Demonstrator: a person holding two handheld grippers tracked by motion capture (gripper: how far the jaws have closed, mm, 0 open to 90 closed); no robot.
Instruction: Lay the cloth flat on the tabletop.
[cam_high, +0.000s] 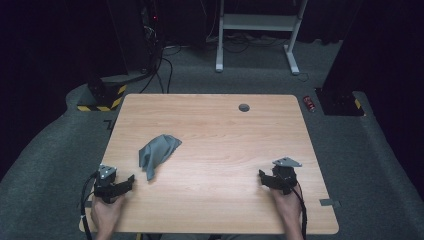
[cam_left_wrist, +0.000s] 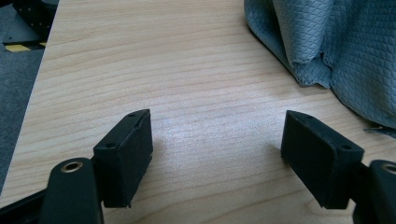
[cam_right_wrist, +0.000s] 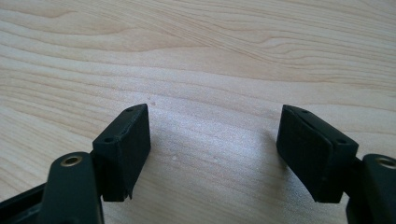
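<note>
**You are in a recording lab, not a home**

You sit at a bare light-wood tabletop (cam_high: 215, 150) with rounded corners and a small round grey cable port (cam_high: 244, 107), standing on grey carpet (cam_high: 45, 165). Beyond it you face dark, blacked-out surroundings, black cables (cam_high: 162, 70) trailing across the floor, and the white metal legs of another desk frame (cam_high: 260, 35). Black stand bases marked with yellow-and-black hazard tape (cam_high: 102, 102) flank the far corners. A strip of grey tape (cam_high: 329, 202) lies by the table's near right corner.
</note>
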